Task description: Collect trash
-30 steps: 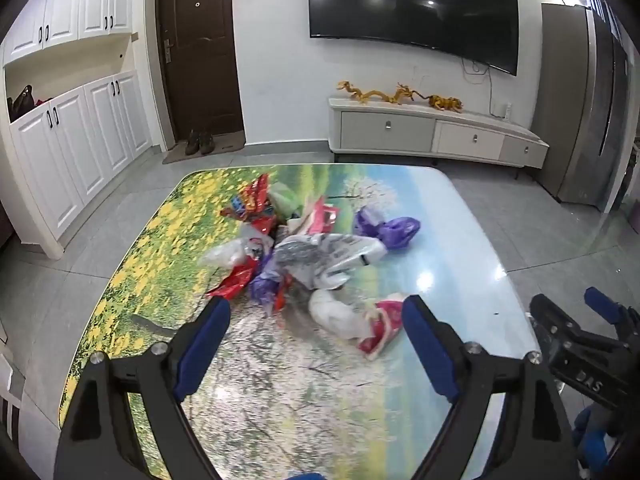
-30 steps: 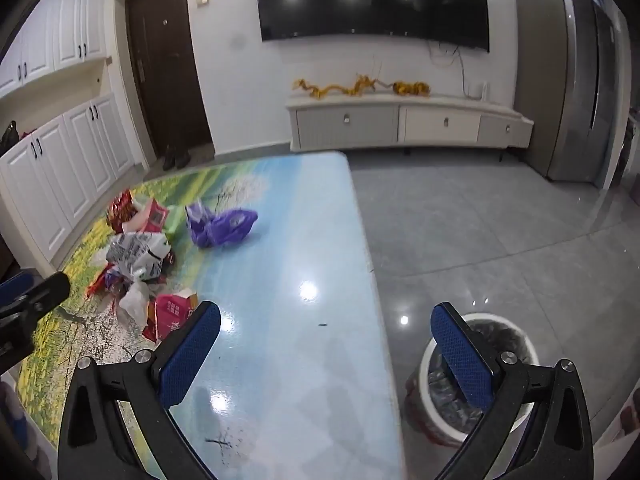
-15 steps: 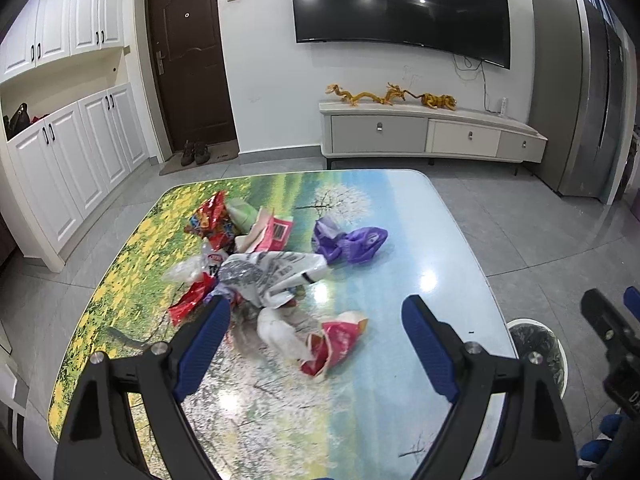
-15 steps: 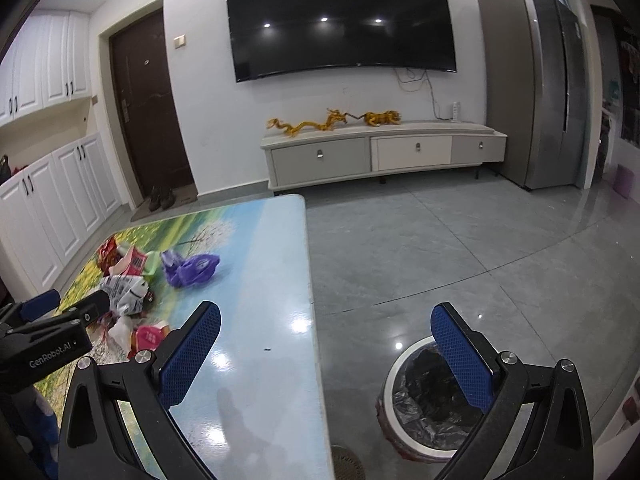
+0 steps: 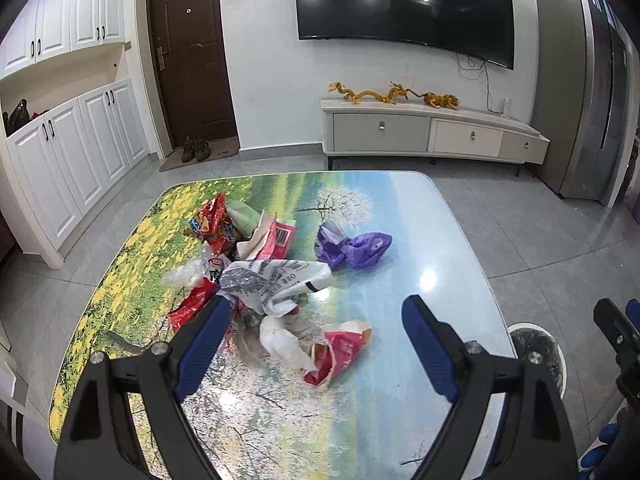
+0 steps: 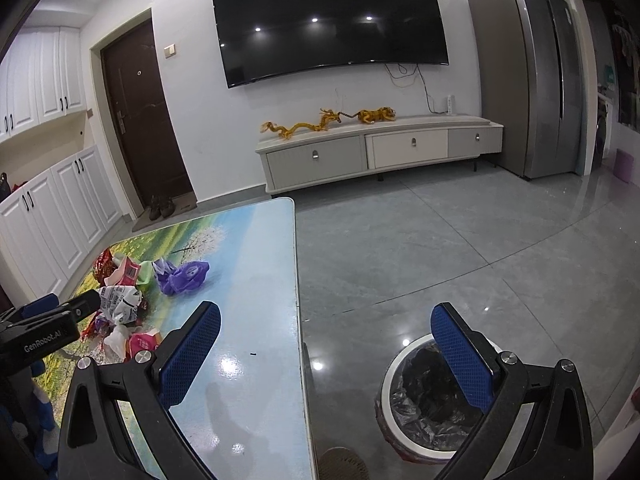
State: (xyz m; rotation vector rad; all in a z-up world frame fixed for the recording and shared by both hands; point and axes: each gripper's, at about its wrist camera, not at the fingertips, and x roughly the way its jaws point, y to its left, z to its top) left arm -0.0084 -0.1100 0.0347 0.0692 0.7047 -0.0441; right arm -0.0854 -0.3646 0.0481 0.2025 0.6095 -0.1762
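The left gripper (image 5: 316,344) was held above the near part of the table (image 5: 440,248), its fingers (image 5: 202,344) spread wide and holding nothing. The right gripper (image 6: 326,354) hung over the table's right edge, its fingers (image 6: 460,360) likewise wide and holding nothing; one finger was over the table, the other over the trash bin (image 6: 390,376).

In the left wrist view, the trash (image 5: 256,264) lay in a loose heap at 12 o'clock from the left gripper: a printed white bag (image 5: 280,280), red wrappers (image 5: 212,224), and a purple bag (image 5: 356,246) apart at 1 o'clock. A red-and-white wrapper (image 5: 340,348) lay between the fingers in the picture.

The table carried a glossy landscape print. The bin, lined with a black bag, stood on the grey tiled floor (image 6: 460,232) just beside the table. Against the far wall stood a low cabinet (image 6: 376,148) under a television (image 6: 328,20), with a dark door (image 5: 192,60) at 11 o'clock.
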